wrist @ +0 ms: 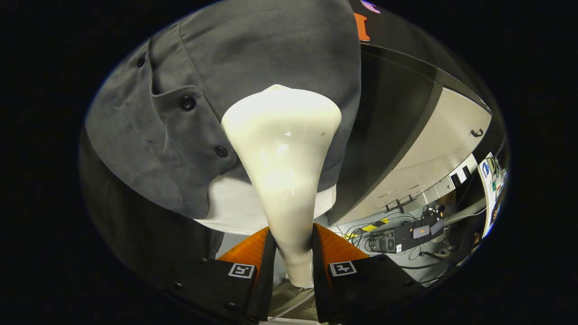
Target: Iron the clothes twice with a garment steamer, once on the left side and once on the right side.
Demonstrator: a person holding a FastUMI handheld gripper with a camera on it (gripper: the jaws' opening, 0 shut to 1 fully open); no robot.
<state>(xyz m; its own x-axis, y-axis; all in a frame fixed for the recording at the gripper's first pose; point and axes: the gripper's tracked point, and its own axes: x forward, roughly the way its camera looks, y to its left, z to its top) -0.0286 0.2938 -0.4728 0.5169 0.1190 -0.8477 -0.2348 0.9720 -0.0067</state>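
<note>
Cream steamer [282, 162] clamped in gripper [291, 253] jaws, head against grey shirt [189, 90]

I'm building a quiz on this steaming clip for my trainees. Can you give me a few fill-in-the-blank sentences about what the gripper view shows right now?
1. The gripper is shut on the handle of the ____.
2. The steamer head rests against a dark ____ shirt.
3. The shirt closes with round dark ____.
4. Below the shirt's hem hangs a ____ cloth.

Missing words: steamer; grey; buttons; white
</note>
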